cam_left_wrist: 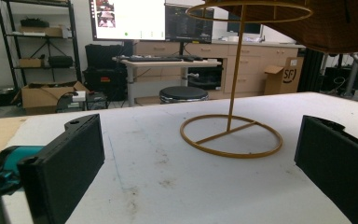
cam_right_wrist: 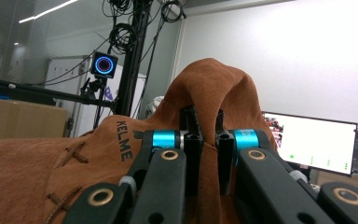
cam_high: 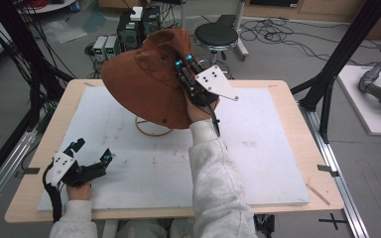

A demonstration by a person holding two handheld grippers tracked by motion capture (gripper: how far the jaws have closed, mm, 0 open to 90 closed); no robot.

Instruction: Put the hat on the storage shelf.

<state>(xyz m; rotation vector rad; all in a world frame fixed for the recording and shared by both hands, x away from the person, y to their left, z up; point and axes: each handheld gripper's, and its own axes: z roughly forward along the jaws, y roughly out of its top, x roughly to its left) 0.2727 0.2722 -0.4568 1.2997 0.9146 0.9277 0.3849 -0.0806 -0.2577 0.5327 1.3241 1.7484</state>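
My left gripper [cam_high: 93, 150] rests low at the near left corner of the white-topped table [cam_high: 258, 163], its fingers [cam_left_wrist: 63, 163] spread wide with nothing between them, pointing across the surface toward the thin gold wire stand with a ring base [cam_left_wrist: 231, 136]. Farther in, my right gripper [cam_high: 184, 62] is raised above the middle of the table, its fingers [cam_right_wrist: 193, 140] pinched tight on a fold of the rust-brown suede bucket hat [cam_high: 146, 79]. The hat hangs tilted in the air over the stand, its brim drooping toward the left and near side. Beyond the table's far edge stands a black round stool [cam_high: 216, 35].
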